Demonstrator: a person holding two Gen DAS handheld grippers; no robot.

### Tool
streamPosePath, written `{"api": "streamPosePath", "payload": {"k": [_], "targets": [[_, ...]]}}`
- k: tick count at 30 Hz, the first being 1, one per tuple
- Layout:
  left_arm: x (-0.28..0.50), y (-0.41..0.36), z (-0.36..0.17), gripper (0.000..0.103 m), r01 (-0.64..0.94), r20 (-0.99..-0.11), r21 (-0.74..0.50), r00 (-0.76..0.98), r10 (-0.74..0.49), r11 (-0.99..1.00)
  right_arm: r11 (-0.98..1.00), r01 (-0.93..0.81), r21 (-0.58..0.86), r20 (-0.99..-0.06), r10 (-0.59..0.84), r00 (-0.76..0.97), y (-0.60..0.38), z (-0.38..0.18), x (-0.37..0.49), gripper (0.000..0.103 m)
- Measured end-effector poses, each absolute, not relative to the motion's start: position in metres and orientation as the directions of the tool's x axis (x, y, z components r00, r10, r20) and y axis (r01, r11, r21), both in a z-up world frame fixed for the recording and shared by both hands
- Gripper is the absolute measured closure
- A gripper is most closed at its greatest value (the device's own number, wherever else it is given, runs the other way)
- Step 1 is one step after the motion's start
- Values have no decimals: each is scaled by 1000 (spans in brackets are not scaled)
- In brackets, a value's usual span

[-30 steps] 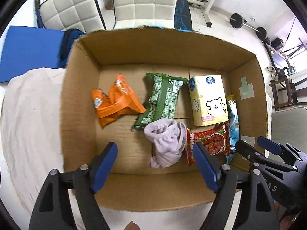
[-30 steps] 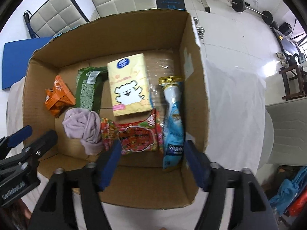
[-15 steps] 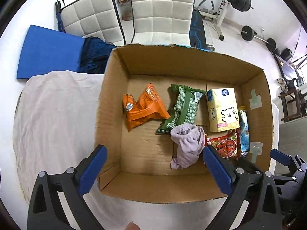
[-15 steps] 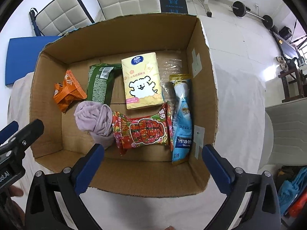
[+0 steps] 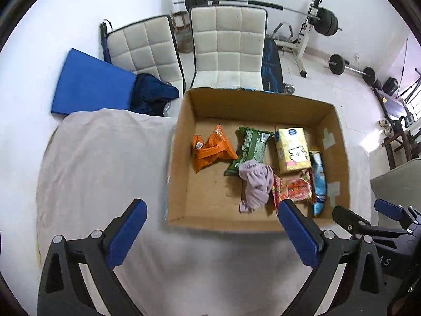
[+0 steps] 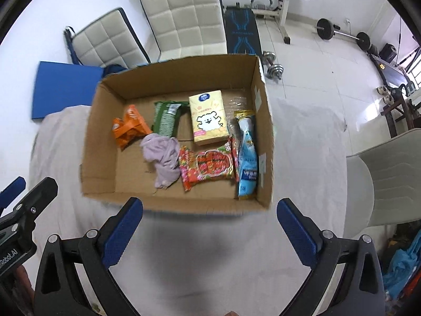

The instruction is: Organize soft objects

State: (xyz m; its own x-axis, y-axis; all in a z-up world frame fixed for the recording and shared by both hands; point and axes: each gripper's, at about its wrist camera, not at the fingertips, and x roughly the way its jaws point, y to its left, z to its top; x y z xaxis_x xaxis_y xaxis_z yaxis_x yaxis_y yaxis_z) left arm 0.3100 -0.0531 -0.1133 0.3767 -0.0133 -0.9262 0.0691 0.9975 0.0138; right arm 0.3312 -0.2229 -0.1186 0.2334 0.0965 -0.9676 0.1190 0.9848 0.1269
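Note:
A cardboard box stands on a table under a pale cloth. Inside lie an orange snack bag, a green packet, a yellow tissue pack, a lilac cloth, a red snack bag and a light blue pouch. My left gripper is open and empty, in front of the box's near wall. My right gripper is open and empty, also in front of the box.
The cloth-covered table extends left and right of the box. Two white padded chairs, a blue mat and gym weights stand behind. A grey chair is at the right.
Both grippers have pulled back and up from over the box, which now looks smaller and farther. Both stay open and empty. The objects in the box have not moved.

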Motion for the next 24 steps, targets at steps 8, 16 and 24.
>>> {"api": "streamPosePath", "payload": {"k": [8, 16, 24], "targets": [[248, -45, -57, 1, 63, -905, -4, 424, -30, 998, 982, 124, 141, -942, 95, 322, -225, -47, 259, 0], [197, -46, 3, 1, 80, -880, -37, 471, -70, 996, 981, 114, 155, -919, 101, 382, -224, 19, 198, 0], [161, -49, 34, 1, 109, -870, -22, 488, -73, 994, 979, 113, 168, -897, 104, 430, -226, 65, 148, 0]]}}
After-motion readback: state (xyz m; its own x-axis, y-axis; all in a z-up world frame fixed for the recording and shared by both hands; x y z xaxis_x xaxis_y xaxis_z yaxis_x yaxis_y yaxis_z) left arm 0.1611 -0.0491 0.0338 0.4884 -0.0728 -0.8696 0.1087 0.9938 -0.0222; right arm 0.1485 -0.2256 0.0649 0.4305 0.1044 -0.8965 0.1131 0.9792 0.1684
